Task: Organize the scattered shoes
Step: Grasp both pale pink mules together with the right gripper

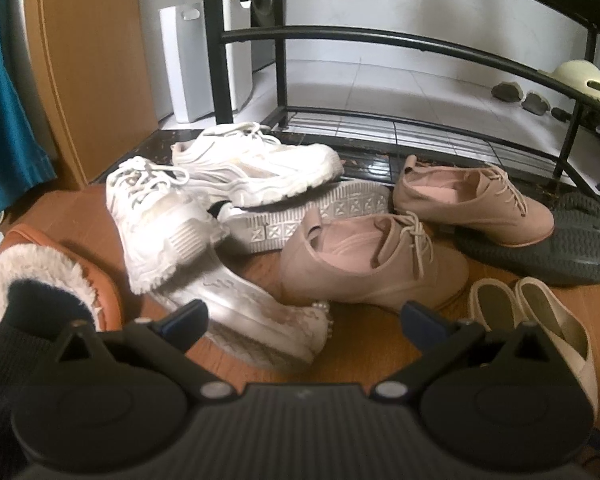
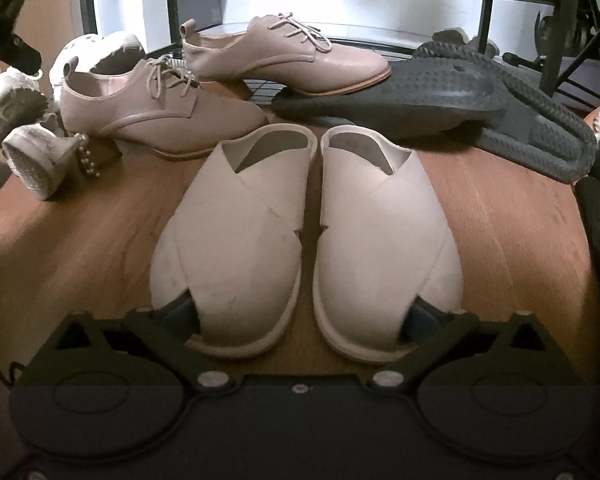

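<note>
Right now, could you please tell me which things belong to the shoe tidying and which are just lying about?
Job:
pink lace-up shoes
cream slip-ons
white sneakers
black sandals
fur-lined slipper
shoe rack

Lying about:
white bin
teal cloth

Your left gripper (image 1: 304, 322) hovers low with its jaws spread wide and holding nothing, and your right gripper (image 2: 302, 320) is spread just as wide.
</note>
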Demonstrator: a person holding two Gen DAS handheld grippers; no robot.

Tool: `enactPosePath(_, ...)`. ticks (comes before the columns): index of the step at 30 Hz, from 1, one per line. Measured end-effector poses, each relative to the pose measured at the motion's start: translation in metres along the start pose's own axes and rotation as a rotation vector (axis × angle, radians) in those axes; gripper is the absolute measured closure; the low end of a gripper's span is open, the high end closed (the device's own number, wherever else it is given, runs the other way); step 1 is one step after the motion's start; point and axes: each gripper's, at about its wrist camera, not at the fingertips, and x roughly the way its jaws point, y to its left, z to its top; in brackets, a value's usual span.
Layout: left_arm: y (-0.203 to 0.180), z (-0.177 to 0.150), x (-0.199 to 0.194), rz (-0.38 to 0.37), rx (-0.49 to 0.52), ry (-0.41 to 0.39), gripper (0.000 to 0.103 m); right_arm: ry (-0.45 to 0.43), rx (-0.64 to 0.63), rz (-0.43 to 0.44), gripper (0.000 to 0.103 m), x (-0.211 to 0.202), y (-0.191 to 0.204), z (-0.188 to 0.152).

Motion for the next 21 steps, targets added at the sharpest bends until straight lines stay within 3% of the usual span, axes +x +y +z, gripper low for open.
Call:
enactPosePath(5,0.002,0.002,-0.003,0.006,-0.012,-0.011,0.001,0.009,0.041,0.089,0.045,-0.018,-0.011,0.014)
enactPosePath(13,0.005,0.002,-0.007,0.011,-0.020,-0.023,0.001,-0.124,0.013,0.156,0.060,-0.066,-0.022,0.042)
enactPosePath(16,0.005,0.003,-0.008,0.009,-0.023,-0.027,0.001,-0.177,-0.006,0.181,0.062,-0.082,-0.026,0.052)
enactPosePath(21,0.007,0.004,-0.009,0.008,-0.036,-0.033,0.001,-0.167,0.030,0.216,0.062,-0.097,-0.042,0.060)
